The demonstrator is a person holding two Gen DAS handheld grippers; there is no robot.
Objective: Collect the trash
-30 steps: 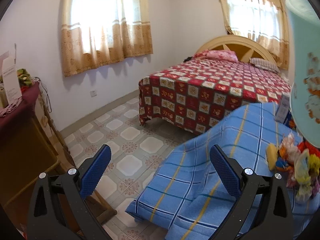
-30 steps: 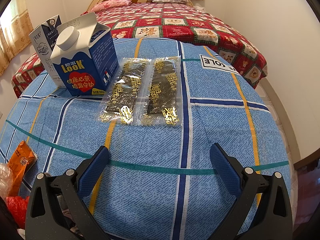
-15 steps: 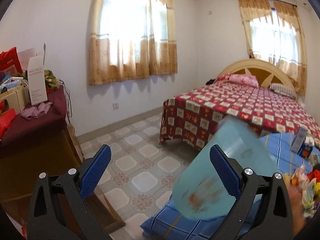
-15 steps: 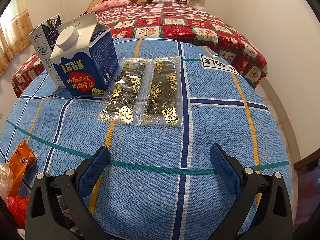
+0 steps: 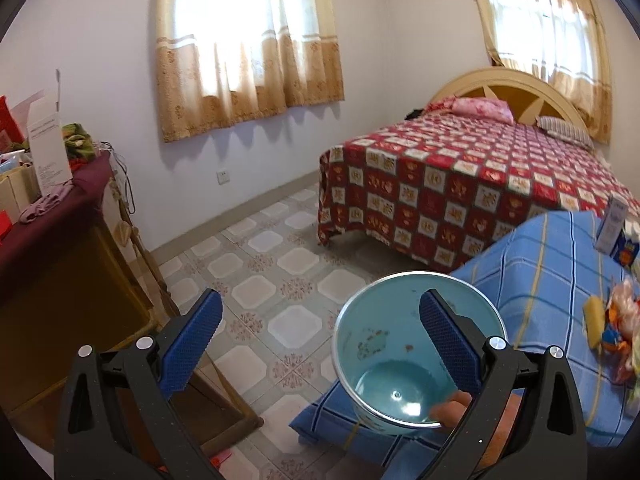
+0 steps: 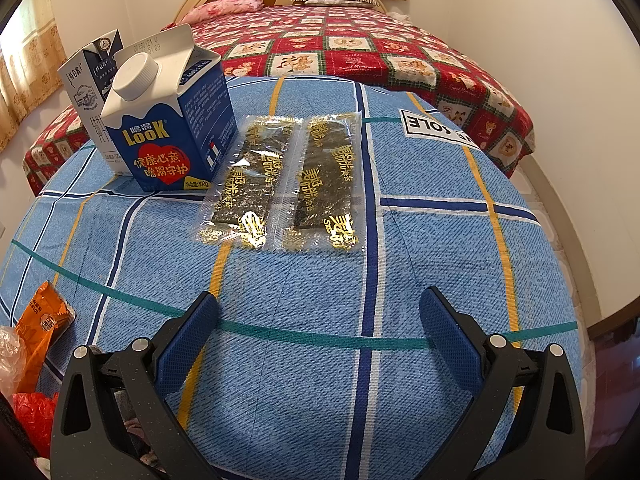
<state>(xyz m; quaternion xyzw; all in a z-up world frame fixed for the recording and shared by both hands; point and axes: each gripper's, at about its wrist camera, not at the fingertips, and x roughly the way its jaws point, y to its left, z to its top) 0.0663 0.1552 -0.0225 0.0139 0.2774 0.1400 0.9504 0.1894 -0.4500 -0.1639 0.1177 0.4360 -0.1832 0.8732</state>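
Now appearing just ahead of the left gripper point(image 5: 320, 336): a teal bin point(image 5: 416, 352), mouth tilted toward the camera, inside bare, steadied from beneath by what looks like a bare hand point(image 5: 450, 406). Having swung from far right to here, probably getting positioned as the receptacle, collecting not yet started. Spreading wide, gripping nothing; right finger point(image 5: 450, 344) overlapping the bin, contact unclear. Hovering wide open and empty as before, the right gripper point(image 6: 318, 340), with seaweed packets point(image 6: 284, 188) lying ahead, milk cartons point(image 6: 160, 128) ahead-left, orange wrapper point(image 6: 40, 324) left.
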